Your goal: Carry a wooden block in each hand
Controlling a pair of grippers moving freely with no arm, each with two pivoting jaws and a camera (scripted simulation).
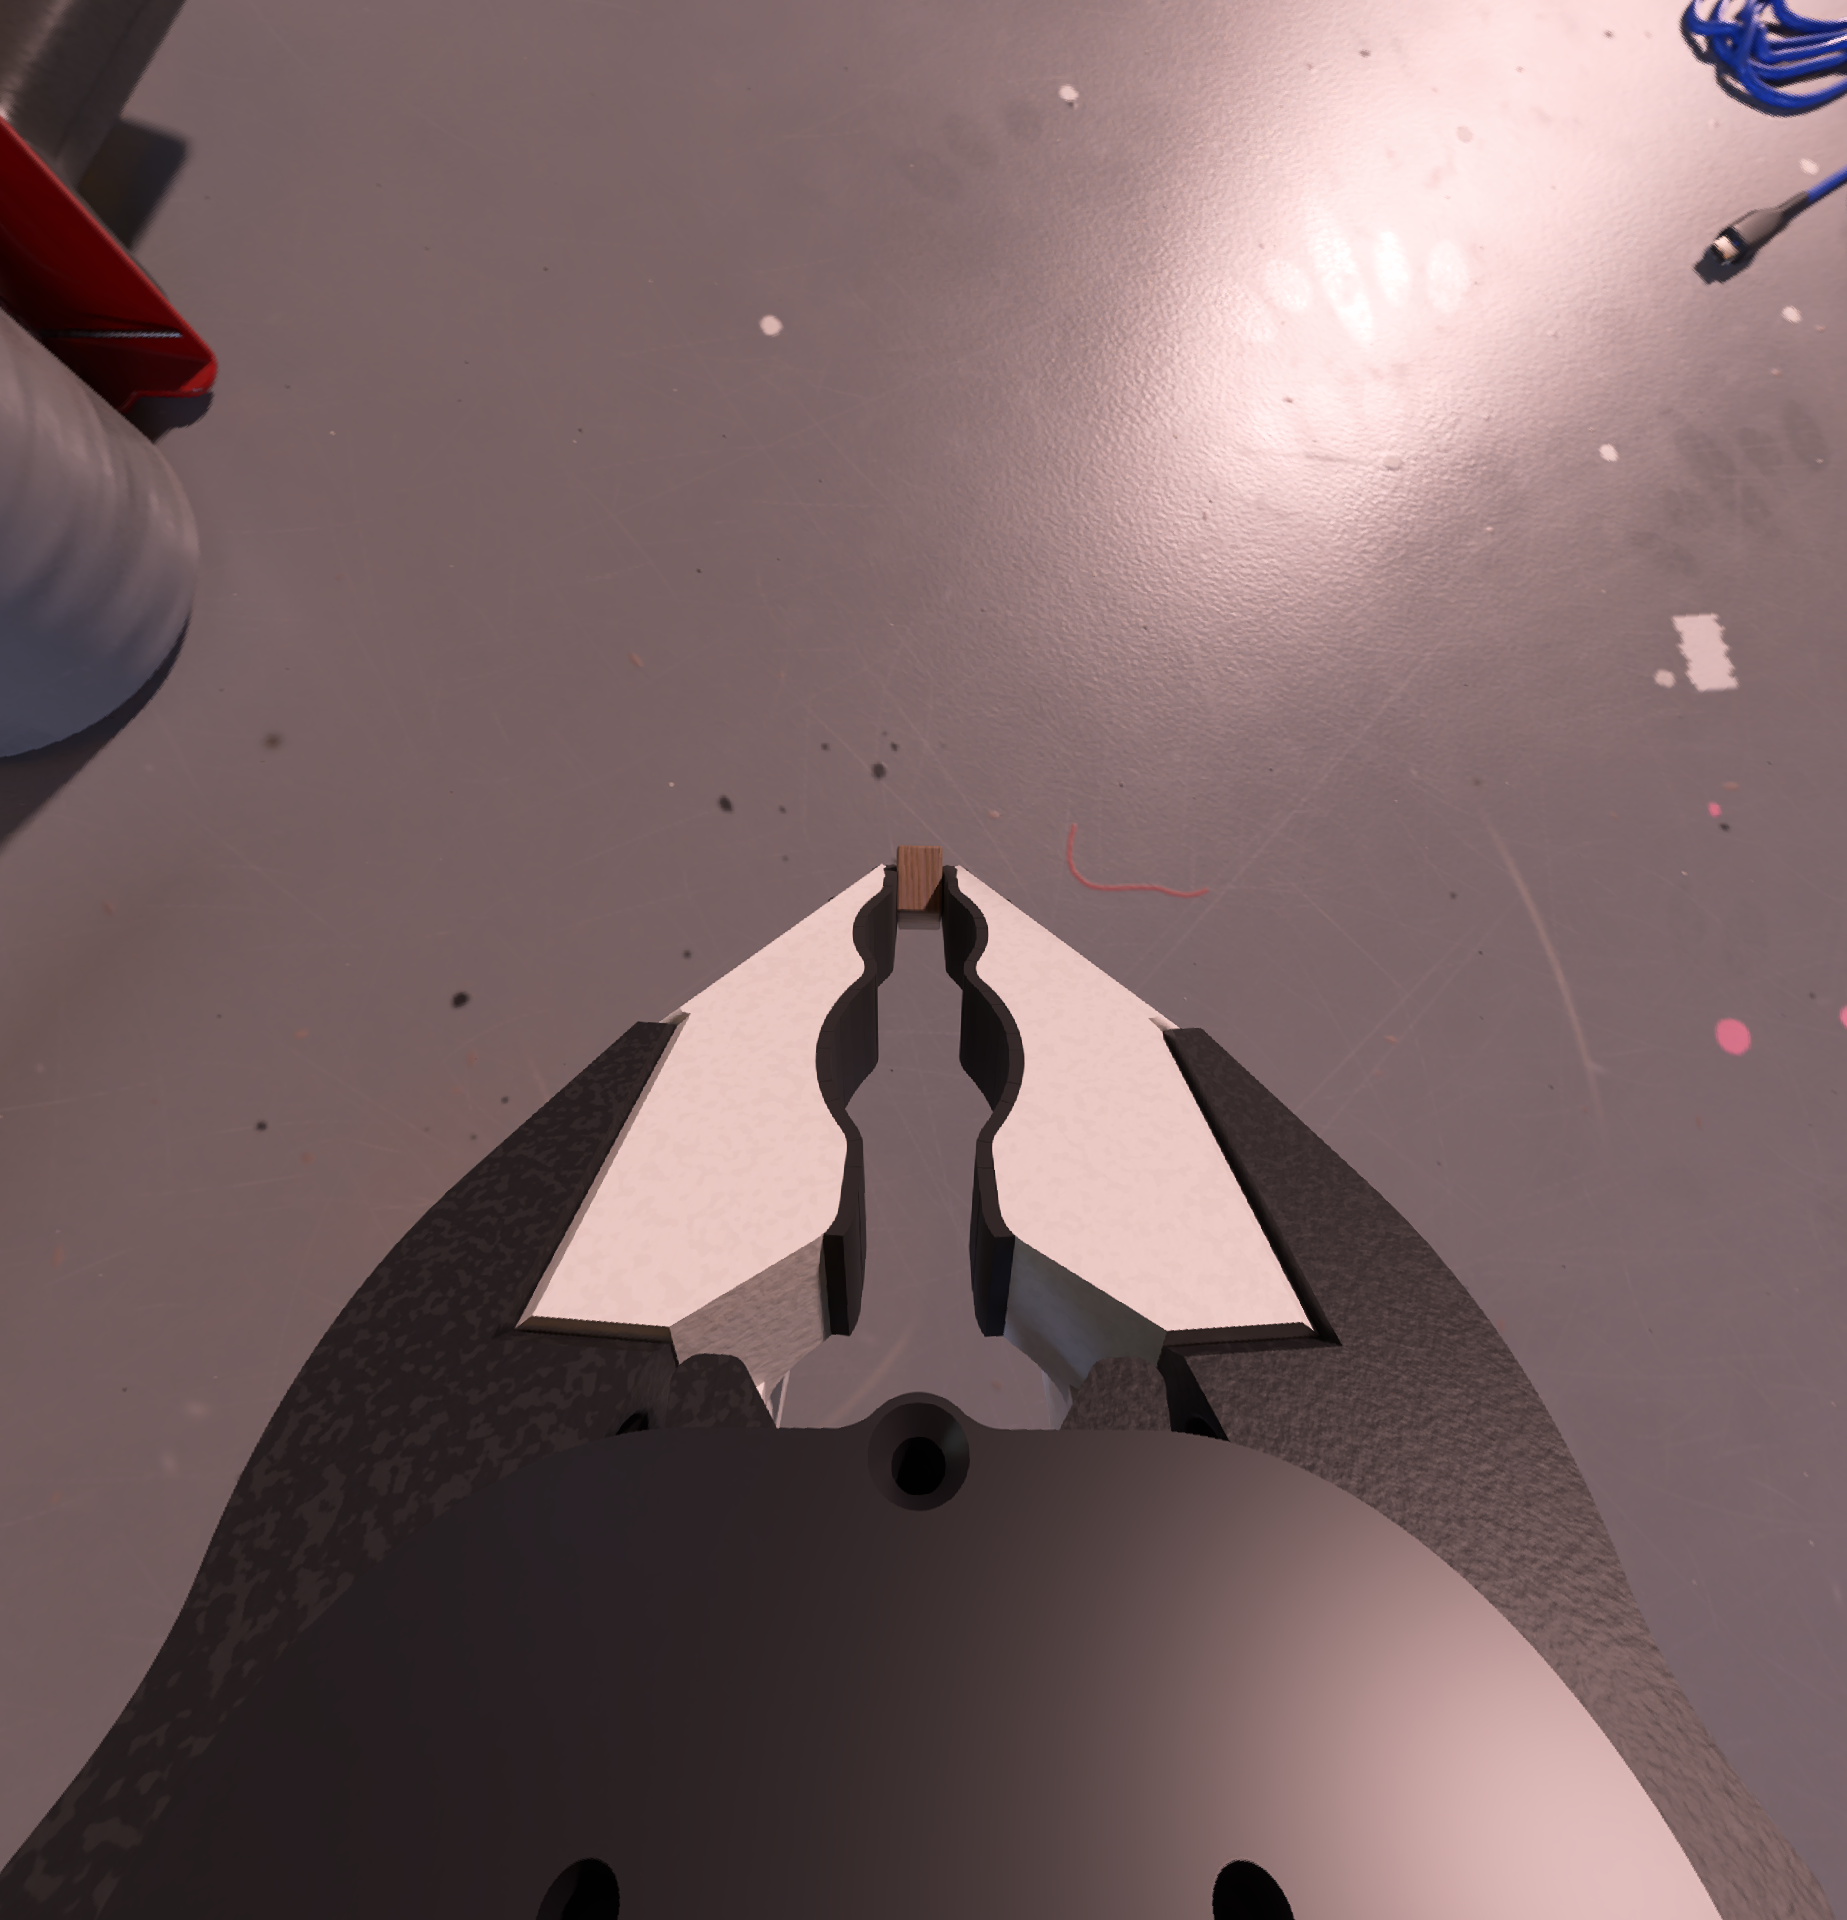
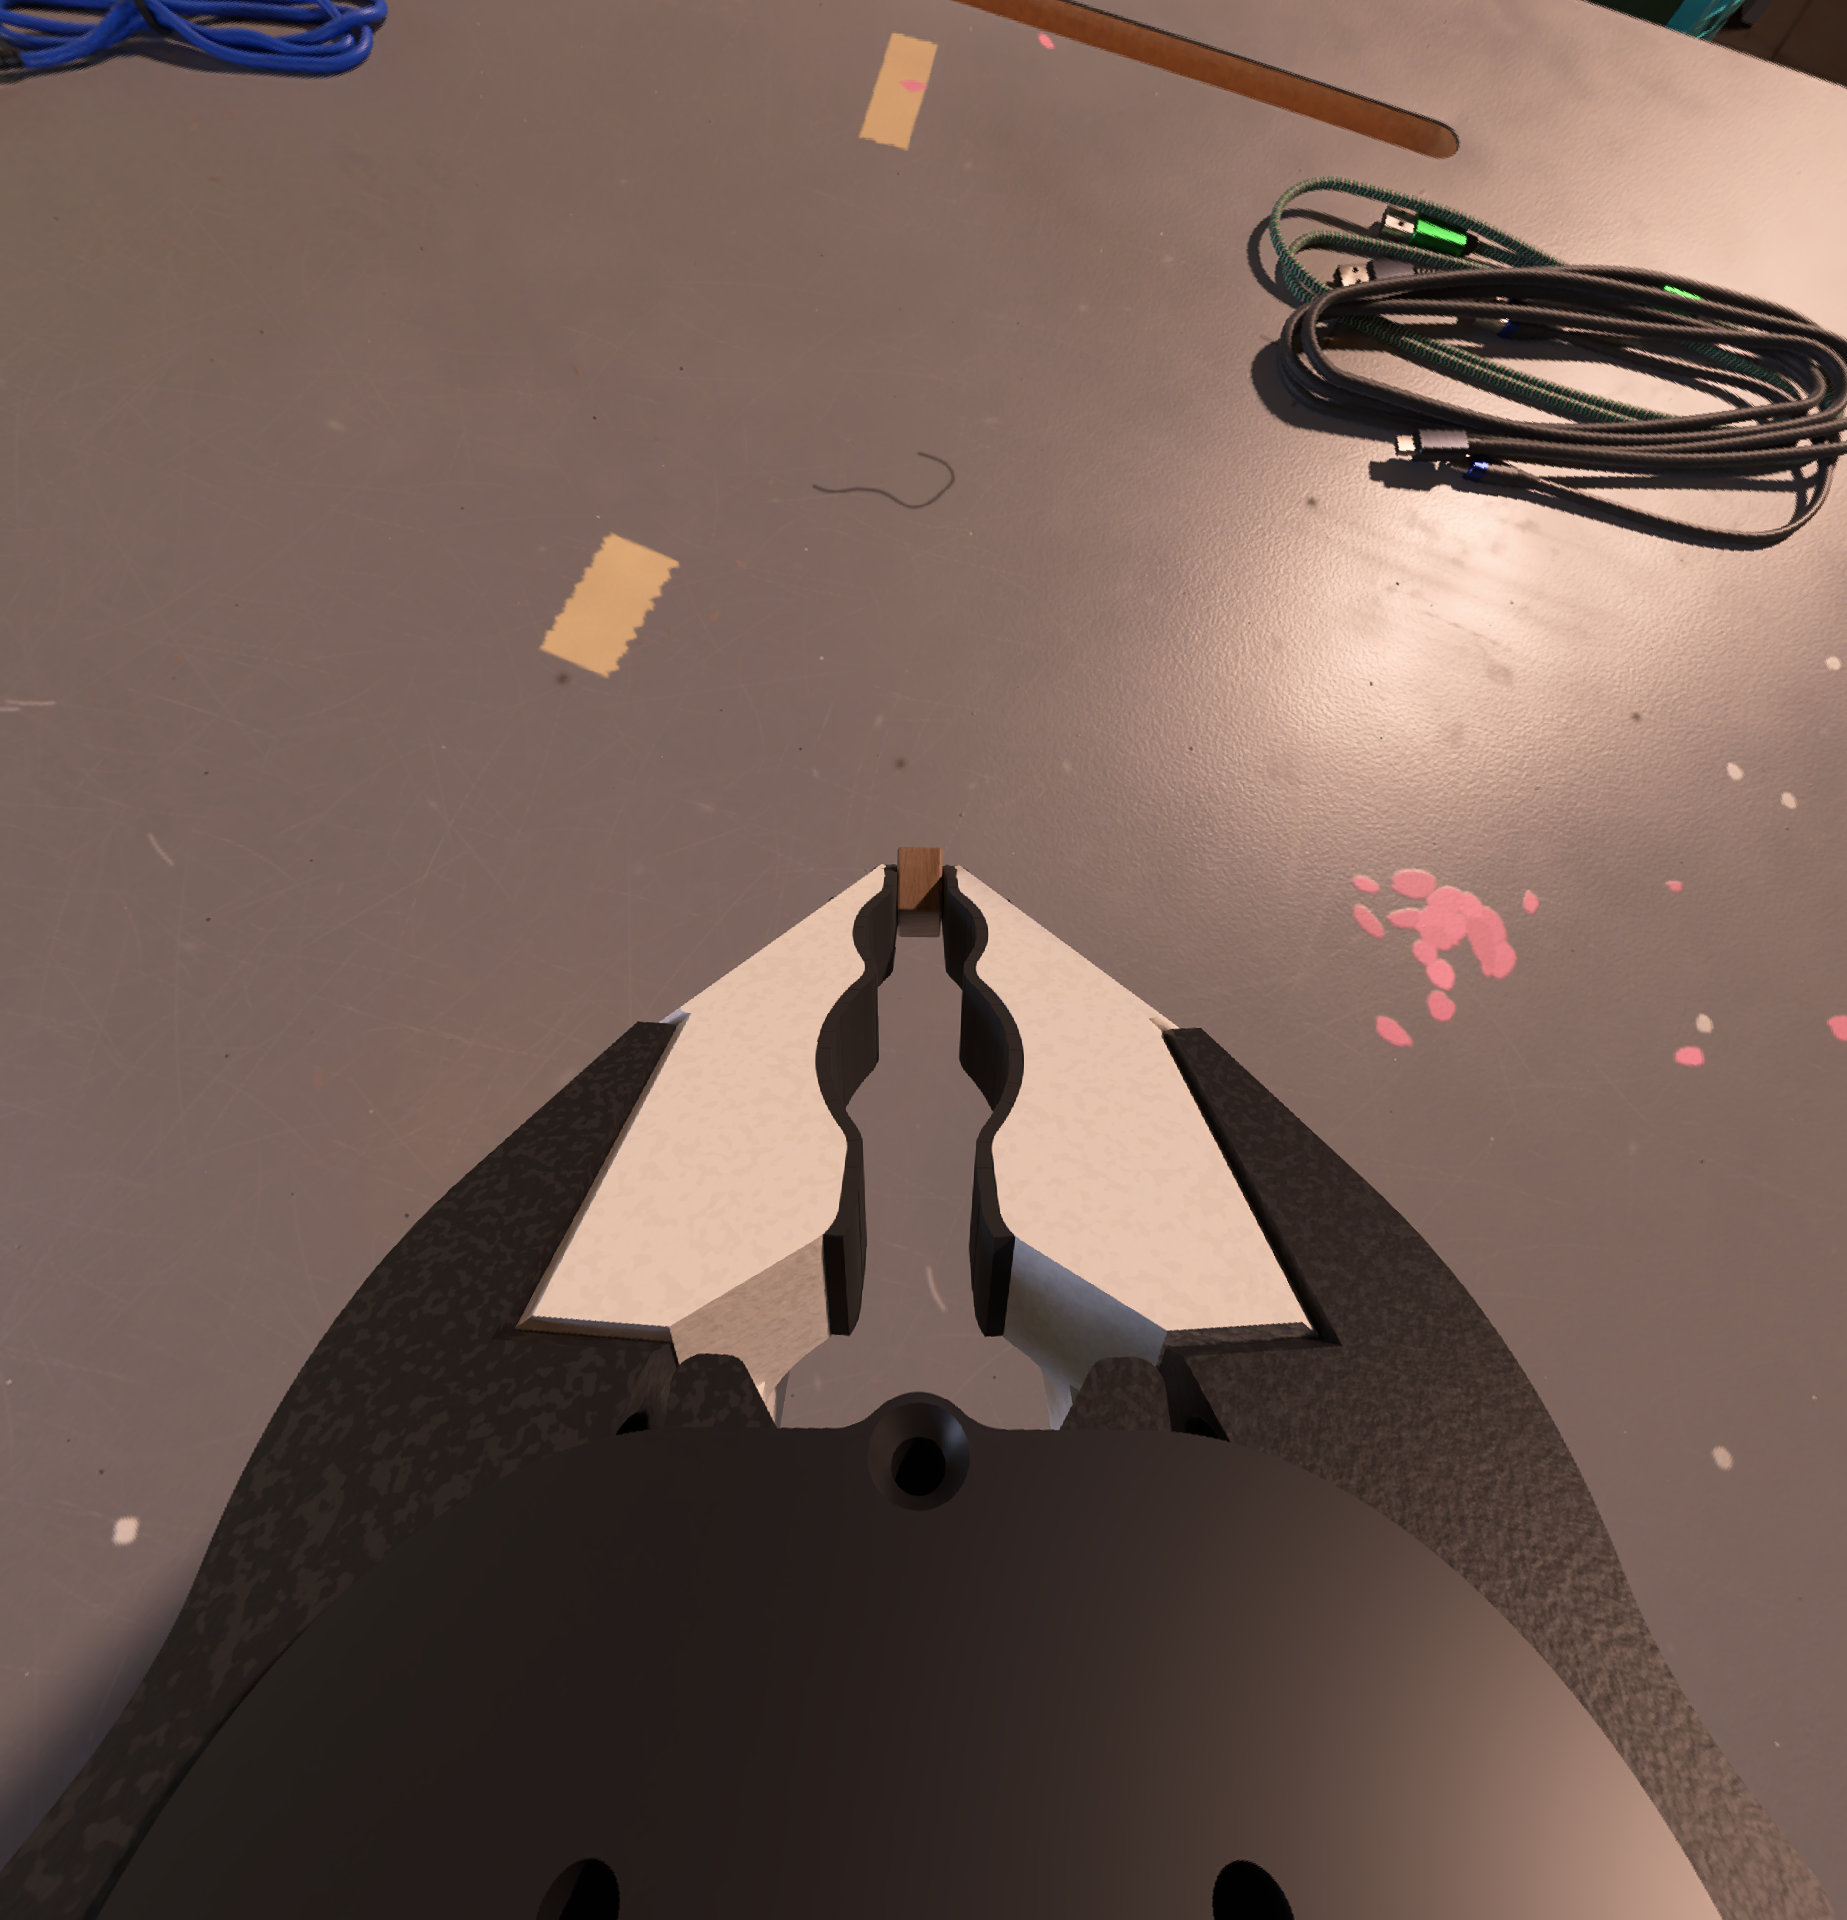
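A: While both grippers hang above the grey counter [image 1: 1106, 520], which step is judged to be in hand?

B: The carry itself. A small wooden block [image 1: 920, 878] is pinched at the very tips of the left gripper [image 1: 920, 896], and a second wooden block [image 2: 919, 879] is pinched the same way by the right gripper [image 2: 919, 899]. Each block is seen clear of the counter, gripped only by its sides.

A: What is found nearby?

B: Toward the far right corner in the left wrist view, a blue cable [image 1: 1776, 52] is coiled; at the left edge a red box [image 1: 77, 270] and a pale ribbed cylinder [image 1: 57, 520] are seen. In the right wrist view, two strips of tan tape [image 2: 609, 605] are stuck down ahead, a bundle of dark and green cables [image 2: 1563, 364] is laid toward the far right, and a wooden stick [image 2: 1262, 78] is set along the far edge.

A: What is called for next?

B: Steady, level travel is probably needed, with pressure kept on both blocks; so little wood is held that a slip could be caused by any jolt.
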